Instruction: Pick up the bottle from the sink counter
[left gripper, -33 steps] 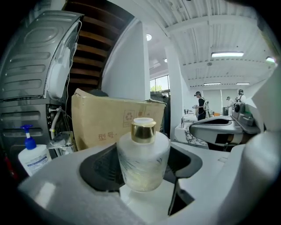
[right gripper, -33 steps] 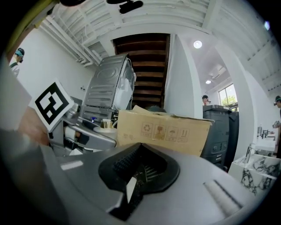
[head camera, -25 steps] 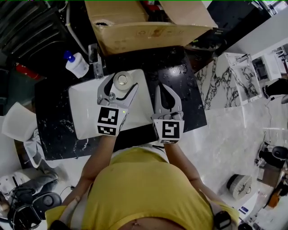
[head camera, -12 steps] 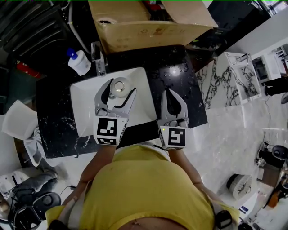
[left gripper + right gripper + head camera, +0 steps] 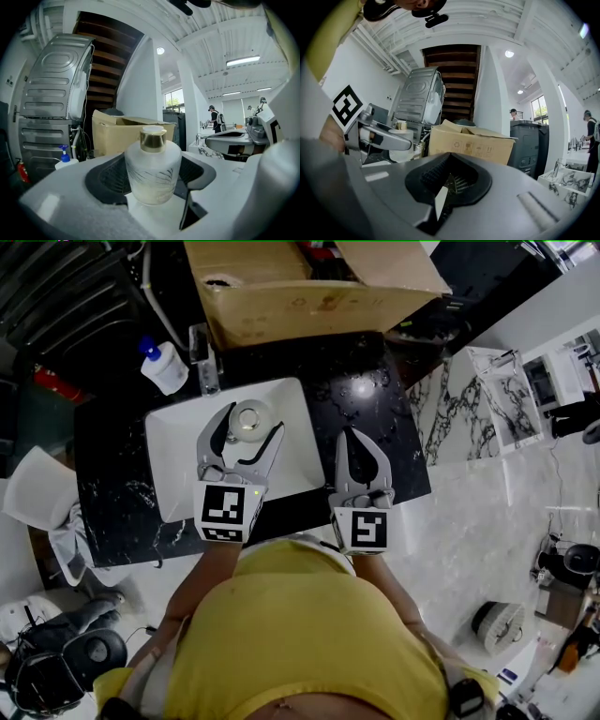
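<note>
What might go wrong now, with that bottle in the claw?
1. The left claw holds the round, frosted bottle near its tips only. The glass looks smooth, so it might slip out.
2. The bottle is over the hard white sink. A drop there might crack it.
3. The blue-topped bottle stands just behind the sink. A careless forward swing might knock it over.

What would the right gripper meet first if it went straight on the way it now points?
Probably the cardboard box at the back of the black counter. The right gripper, jaws shut, points at its front wall. Depth is unclear, but nothing shows between them.
</note>
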The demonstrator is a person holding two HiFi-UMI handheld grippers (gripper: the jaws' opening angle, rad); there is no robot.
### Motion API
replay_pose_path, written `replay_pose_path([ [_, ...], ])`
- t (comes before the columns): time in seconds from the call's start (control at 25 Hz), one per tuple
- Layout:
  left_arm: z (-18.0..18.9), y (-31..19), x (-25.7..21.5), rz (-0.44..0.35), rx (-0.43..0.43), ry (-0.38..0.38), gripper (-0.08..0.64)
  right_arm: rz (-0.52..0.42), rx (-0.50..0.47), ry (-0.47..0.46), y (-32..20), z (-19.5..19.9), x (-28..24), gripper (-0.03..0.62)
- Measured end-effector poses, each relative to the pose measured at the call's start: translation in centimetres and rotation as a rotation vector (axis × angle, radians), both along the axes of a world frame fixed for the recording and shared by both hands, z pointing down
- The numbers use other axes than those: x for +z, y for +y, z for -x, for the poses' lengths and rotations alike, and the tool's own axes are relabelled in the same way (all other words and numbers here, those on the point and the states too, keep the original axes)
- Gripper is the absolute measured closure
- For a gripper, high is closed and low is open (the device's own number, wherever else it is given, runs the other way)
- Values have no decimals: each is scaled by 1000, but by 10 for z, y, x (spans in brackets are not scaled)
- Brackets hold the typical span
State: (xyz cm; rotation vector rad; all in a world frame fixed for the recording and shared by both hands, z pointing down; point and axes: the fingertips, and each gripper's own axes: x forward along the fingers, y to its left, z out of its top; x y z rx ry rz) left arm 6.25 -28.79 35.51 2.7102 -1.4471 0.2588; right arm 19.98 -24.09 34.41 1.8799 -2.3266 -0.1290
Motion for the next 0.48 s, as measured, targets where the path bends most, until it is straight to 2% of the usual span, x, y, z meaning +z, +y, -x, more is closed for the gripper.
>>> replay_pose_path([
  [0.48, -6, 4, 5, 12, 26, -7, 225, 10, -24, 5, 2, 4, 7, 592],
])
